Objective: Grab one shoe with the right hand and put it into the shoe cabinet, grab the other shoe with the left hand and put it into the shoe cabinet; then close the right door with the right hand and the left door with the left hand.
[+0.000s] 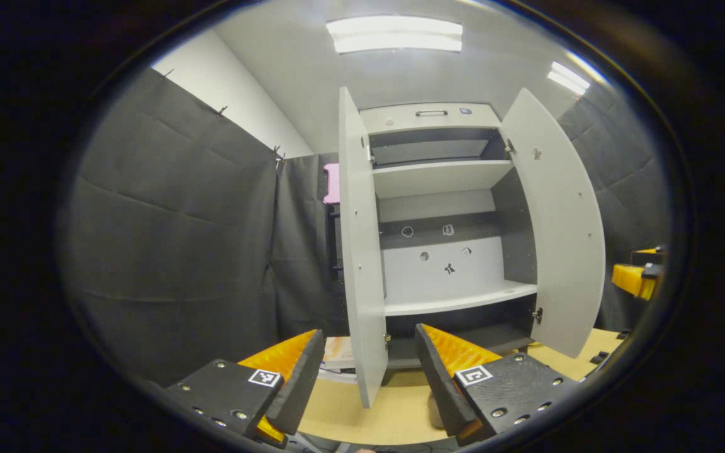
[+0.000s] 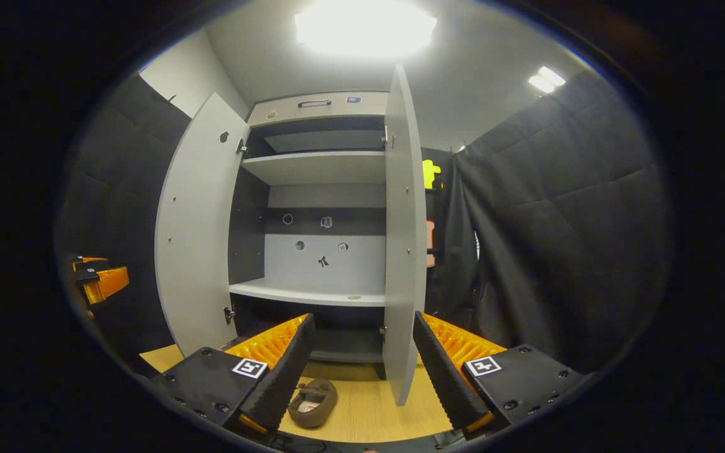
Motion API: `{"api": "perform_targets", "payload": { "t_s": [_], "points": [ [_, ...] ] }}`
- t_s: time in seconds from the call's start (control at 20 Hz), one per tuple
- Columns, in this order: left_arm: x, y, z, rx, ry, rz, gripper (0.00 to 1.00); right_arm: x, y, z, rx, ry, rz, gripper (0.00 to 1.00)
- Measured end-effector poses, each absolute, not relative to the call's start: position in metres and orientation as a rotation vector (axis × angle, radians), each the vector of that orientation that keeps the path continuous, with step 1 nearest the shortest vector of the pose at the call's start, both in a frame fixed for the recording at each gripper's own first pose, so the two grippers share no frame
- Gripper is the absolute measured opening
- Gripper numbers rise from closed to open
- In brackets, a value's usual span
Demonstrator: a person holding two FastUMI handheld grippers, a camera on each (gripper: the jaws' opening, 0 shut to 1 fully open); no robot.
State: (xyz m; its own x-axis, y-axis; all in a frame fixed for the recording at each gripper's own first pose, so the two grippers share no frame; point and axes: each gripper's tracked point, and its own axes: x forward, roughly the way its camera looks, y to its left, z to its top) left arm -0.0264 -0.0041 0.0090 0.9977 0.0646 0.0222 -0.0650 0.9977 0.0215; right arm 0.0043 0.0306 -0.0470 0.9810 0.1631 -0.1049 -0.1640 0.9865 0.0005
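The grey shoe cabinet (image 1: 444, 176) stands with both doors swung wide, its shelves (image 2: 312, 292) bare. A brown shoe (image 2: 313, 402) lies on the wooden floor (image 2: 369, 415) in front of it, just beside the left finger of my right gripper (image 2: 362, 316). That gripper is open and empty, its fingers on either side of the right door's edge (image 2: 403, 239). My left gripper (image 1: 369, 331) is also open and empty, facing the left door's edge (image 1: 359, 251). Each gripper appears small at the side of the other's view: right gripper (image 1: 636, 277), left gripper (image 2: 101, 280).
Black cloth walls (image 1: 180, 251) close in on both sides of the cabinet. A flat white and orange item (image 1: 337, 352) lies on the floor behind the left door. The cabinet's top panel carries a handle (image 2: 313, 102). Wooden floor (image 1: 394, 415) spreads before the cabinet.
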Motion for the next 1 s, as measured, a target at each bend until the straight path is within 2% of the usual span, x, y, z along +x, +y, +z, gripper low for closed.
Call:
{"api": "perform_targets", "payload": {
  "t_s": [0.05,0.1,0.15,0.2,0.3,0.35,0.4,0.5,0.55,0.6,0.65,0.85,0.9,0.95,1.0],
  "points": [
    [-0.028,-0.006,0.009,0.034,-0.027,0.074,0.92,0.007,0.037,-0.054,0.001,0.115,0.191,0.94],
    [-0.029,-0.008,0.011,0.049,-0.035,0.082,0.91,0.012,0.045,-0.060,0.010,0.121,0.218,0.98],
    [-0.030,-0.010,0.010,0.062,-0.036,0.092,0.92,0.018,0.052,-0.067,0.017,0.132,0.240,0.98],
    [-0.030,-0.011,0.010,0.068,-0.035,0.100,0.84,0.024,0.061,-0.078,0.023,0.157,0.259,0.98],
    [-0.029,-0.012,0.008,0.059,-0.029,0.117,0.84,0.033,0.082,-0.100,0.044,0.221,0.314,0.98],
    [-0.026,-0.011,0.005,0.054,-0.025,0.128,0.84,0.038,0.091,-0.109,0.045,0.242,0.334,0.94],
    [-0.024,-0.008,0.003,0.051,-0.020,0.138,0.84,0.044,0.097,-0.120,0.033,0.265,0.346,0.98],
    [-0.016,-0.001,0.001,0.051,-0.024,0.148,0.84,0.055,0.110,-0.148,0.003,0.316,0.363,0.99],
    [-0.012,0.004,-0.002,0.054,-0.023,0.155,0.84,0.058,0.121,-0.162,0.003,0.356,0.385,0.99],
    [-0.008,0.009,-0.004,0.056,-0.017,0.161,0.84,0.059,0.132,-0.177,0.007,0.399,0.410,0.94],
    [-0.003,0.015,-0.006,0.059,-0.016,0.171,0.84,0.060,0.142,-0.193,0.008,0.441,0.433,0.98],
    [0.006,0.040,-0.010,0.067,-0.013,0.221,0.84,0.060,0.174,-0.262,-0.002,0.632,0.509,0.99],
    [0.007,0.047,-0.011,0.072,-0.011,0.235,0.84,0.057,0.179,-0.279,-0.007,0.684,0.526,0.94],
    [0.007,0.053,-0.014,0.077,-0.005,0.251,0.84,0.057,0.183,-0.297,-0.024,0.732,0.536,0.93],
    [0.007,0.060,-0.016,0.079,0.002,0.266,0.84,0.058,0.187,-0.310,-0.040,0.765,0.541,0.98]
  ]
}}
